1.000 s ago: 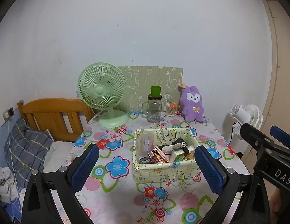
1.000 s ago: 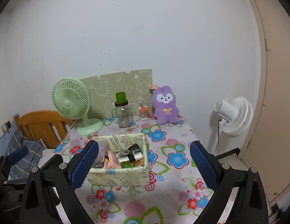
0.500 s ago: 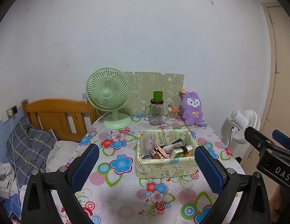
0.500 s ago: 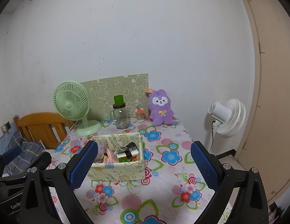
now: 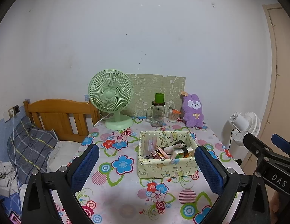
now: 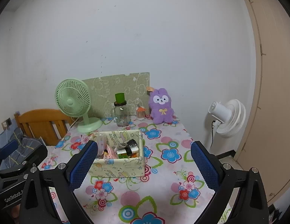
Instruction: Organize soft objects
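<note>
Tabletop (image 5: 126, 196), floral cloth, against white wall. Plush (image 5: 193, 111): upright at rear, beside jar (image 5: 157, 114), outside basket (image 5: 163, 165). Left claw (image 5: 146, 169), right claw (image 6: 144, 165): both spread wide, empty, hovering short of the basket. Stage undetermined: plush either awaiting sorting or already placed.

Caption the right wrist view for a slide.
Open right gripper hovers before a fabric basket on the floral table; purple plush rabbit sits at the back.

A table (image 5: 124, 201) under a flowered cloth carries a green desk fan (image 5: 112, 98) at the back left, a glass jar (image 5: 157, 114), a small cup (image 5: 173, 114), a purple plush rabbit (image 5: 193, 111) and, nearer, a filled fabric basket (image 5: 163, 166)
</note>
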`<state>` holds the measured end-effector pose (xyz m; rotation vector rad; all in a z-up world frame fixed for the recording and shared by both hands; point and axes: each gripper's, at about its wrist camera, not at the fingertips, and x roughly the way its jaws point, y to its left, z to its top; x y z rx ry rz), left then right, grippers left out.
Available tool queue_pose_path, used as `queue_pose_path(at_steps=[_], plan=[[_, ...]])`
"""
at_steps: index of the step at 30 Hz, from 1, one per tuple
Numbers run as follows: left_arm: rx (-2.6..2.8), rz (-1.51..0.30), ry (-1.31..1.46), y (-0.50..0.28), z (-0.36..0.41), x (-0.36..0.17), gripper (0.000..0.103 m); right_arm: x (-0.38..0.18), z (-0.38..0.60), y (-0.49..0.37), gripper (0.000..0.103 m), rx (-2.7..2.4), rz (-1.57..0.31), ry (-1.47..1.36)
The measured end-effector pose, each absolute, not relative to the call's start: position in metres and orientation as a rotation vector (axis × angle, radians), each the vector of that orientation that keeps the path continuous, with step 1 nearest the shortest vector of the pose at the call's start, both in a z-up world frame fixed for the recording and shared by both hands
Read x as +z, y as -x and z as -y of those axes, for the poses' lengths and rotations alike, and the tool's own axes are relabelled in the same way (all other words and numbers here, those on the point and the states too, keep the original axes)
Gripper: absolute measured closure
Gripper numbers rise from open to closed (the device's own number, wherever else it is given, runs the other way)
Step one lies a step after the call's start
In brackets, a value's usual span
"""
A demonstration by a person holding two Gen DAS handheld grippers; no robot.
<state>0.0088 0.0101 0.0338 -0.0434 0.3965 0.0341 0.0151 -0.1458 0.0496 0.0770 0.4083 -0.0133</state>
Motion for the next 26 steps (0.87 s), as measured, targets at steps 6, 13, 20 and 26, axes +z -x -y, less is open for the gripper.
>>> queue_pose_path(at_steps=[6, 13, 20, 26], plan=[[0.032, -0.395, 0.04, -0.0083, -0.0085, 0.0353, 0.0, 0.051, 0.1466, -0.0132, 0.002, -0.011, -0.403, -0.076], [0.032, -0.397, 0.043, -0.0086, -0.0083, 0.0352, 0.0, 0.0512, 0.1461, -0.0128, 0.002, -0.006, -0.403, -0.074], [0.033, -0.394, 0.043, -0.008, -0.0076, 0.0368, 0.0, 0.0507, 0.1469, -0.0131, 0.002, -0.002, -0.404, -0.081], [0.03, -0.394, 0.037, -0.0085, -0.006, 0.0382, 0.0, 0.0505, 0.147, -0.0133, 0.002, -0.003, -0.404, -0.081]])
